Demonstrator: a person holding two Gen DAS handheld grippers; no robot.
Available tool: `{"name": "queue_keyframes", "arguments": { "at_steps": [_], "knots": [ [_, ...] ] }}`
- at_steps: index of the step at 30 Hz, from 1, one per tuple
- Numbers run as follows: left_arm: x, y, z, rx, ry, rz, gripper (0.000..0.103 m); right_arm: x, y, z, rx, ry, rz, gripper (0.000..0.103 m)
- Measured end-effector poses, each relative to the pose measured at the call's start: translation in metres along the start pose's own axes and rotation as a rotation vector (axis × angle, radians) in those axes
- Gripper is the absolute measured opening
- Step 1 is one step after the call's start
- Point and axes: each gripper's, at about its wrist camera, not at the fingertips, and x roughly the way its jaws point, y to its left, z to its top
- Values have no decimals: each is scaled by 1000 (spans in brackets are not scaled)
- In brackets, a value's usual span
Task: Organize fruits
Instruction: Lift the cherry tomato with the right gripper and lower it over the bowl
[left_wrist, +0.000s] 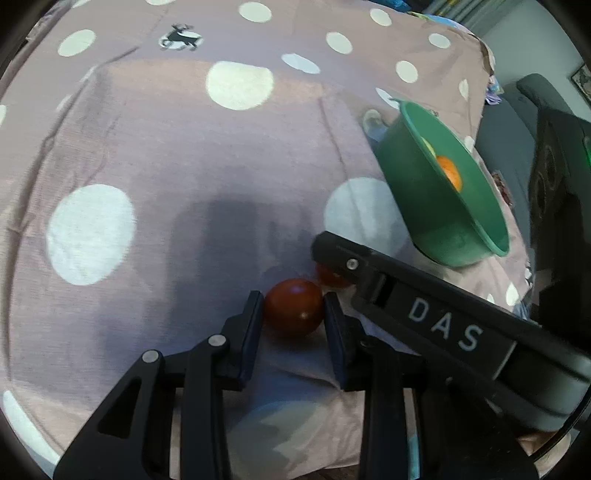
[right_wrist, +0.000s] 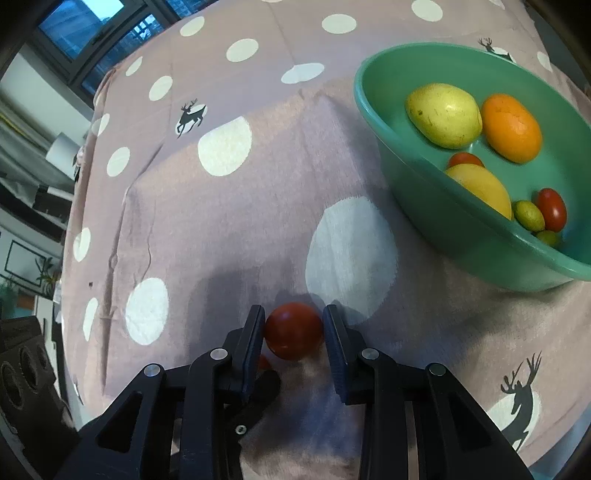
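Note:
A dark red tomato (left_wrist: 293, 312) rests on the dotted cloth with my left gripper (left_wrist: 294, 314) shut on it, pads pressed to both sides. Just behind it, a second red tomato (left_wrist: 330, 277) is half hidden under a finger (left_wrist: 369, 271) of my right gripper, which reaches in from the right. In the right wrist view my right gripper (right_wrist: 294, 330) is shut on that tomato (right_wrist: 293, 330), which touches the cloth. A sliver of the other tomato (right_wrist: 264, 362) and a left finger (right_wrist: 258, 397) show beside it. The green bowl (right_wrist: 461, 236) (left_wrist: 413, 184) stands to the right.
The bowl holds a yellow pear-like fruit (right_wrist: 445, 114), an orange (right_wrist: 511, 127), a yellow fruit (right_wrist: 480, 188), small red and green ones. Pink cloth (right_wrist: 240, 221) with white dots and deer covers the table. A black speaker-like box (left_wrist: 550, 177) (right_wrist: 22, 365) stands off the table's edge.

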Motion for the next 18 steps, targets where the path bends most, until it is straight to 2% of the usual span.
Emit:
{"name": "queue_keyframes", "arguments": {
  "at_steps": [3, 7, 14, 18],
  "knots": [
    [-8, 5, 5, -10, -34, 30, 33, -8, 2, 4, 14, -38, -2, 34],
    [-26, 6, 18, -8, -99, 61, 33, -26, 8, 16, 31, -103, 49, 34],
    [-59, -4, 63, 22, -228, 94, 33, -53, 27, 55, 46, -186, 95, 34],
    [-77, -4, 87, 8, -340, 127, 33, -72, 38, 77, 33, -279, 81, 34]
  ]
}}
